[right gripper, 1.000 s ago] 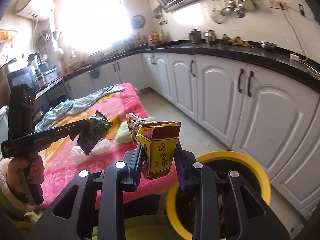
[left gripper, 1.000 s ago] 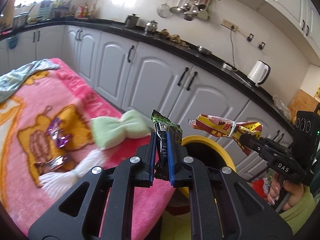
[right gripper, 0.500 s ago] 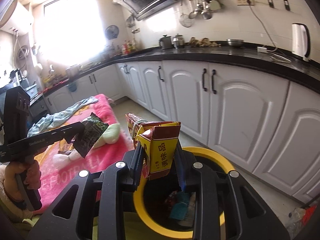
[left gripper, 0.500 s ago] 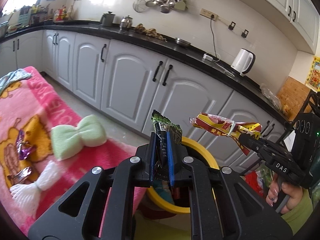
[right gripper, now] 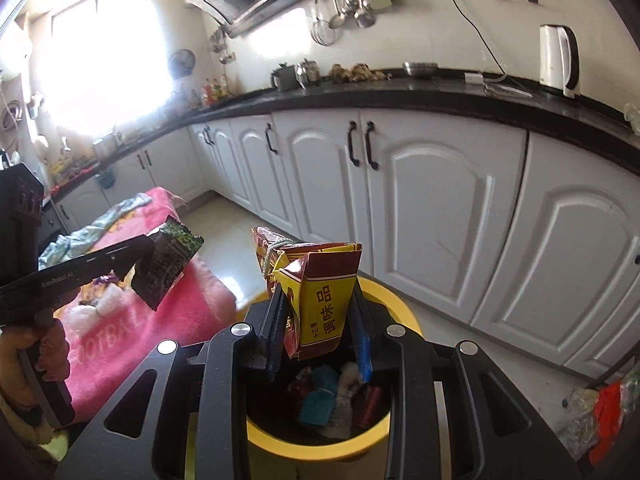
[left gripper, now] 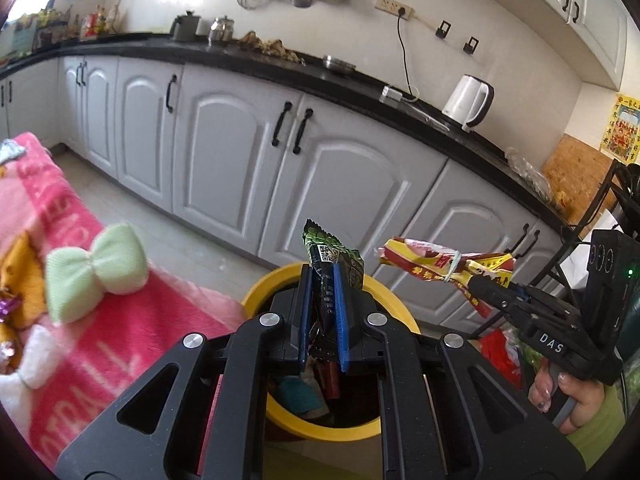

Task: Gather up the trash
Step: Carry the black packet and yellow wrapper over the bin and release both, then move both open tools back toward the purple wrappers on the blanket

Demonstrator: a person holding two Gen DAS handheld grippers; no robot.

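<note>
Two pieces of trash are held over the yellow bin (left gripper: 256, 300), and neither has been let go yet. The left tongs (left gripper: 322, 316) are clamped on a dark green wrapper (left gripper: 332, 256), which stands up between the blue pads directly above the bin's opening. The right tongs (right gripper: 320, 320) are clamped on a crumpled red-and-yellow packet (right gripper: 320, 292), tied with a thin band, also above the opening. In the left wrist view the right tongs are seen from the side, at the right of the bin, with the packet sticking out toward the left.

Inside the bin several discarded items already lie, among them something teal and something red, so part of the collecting appears to be done. Releasing both pieces into the bin is judged to be the step in hand.

More seems to be left: on the pink blanket (left gripper: 132, 320) to the left of the bin, a small purple foil wrapper (left gripper: 9, 307) can be made out at the frame's edge. A pale green bow (left gripper: 96, 268) and a white bow (left gripper: 34, 360) also lie there; whether these count as trash cannot be told.
</note>
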